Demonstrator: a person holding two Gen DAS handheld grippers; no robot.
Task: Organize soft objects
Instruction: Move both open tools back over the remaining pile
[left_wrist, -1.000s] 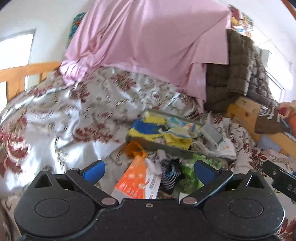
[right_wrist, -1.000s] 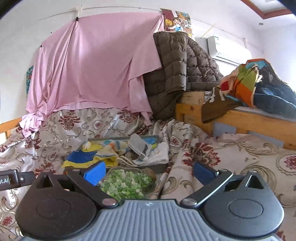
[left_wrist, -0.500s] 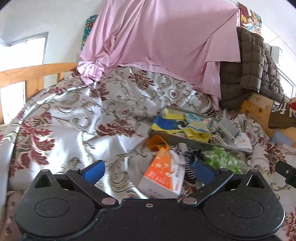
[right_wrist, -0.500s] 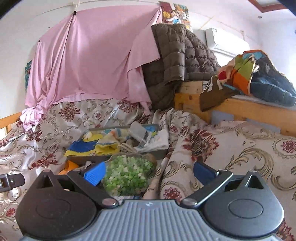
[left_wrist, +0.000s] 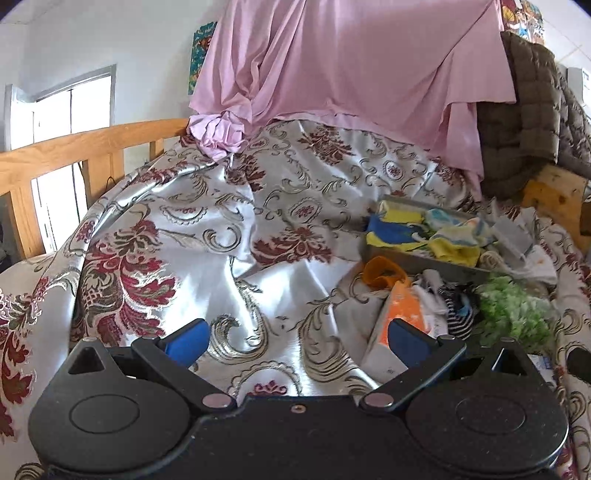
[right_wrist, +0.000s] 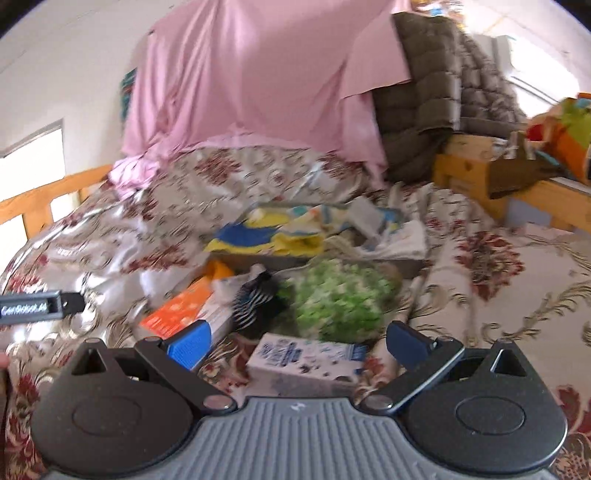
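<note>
Right wrist view is showing the right gripper (right_wrist: 295, 341) hanging wide open and empty over the fluffy green cloth (right_wrist: 338, 299) lying before the grey tray (right_wrist: 406, 264), likely light and limp, best pinched at a raised fold.

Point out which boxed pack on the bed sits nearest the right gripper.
The white-and-blue pack, lying between the right gripper's open fingers; the orange one lies farther left.

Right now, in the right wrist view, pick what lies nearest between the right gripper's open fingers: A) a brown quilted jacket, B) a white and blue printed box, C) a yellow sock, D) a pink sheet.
B: the white and blue box lies on the bedspread just ahead of the right gripper, between its spread blue pads.
</note>
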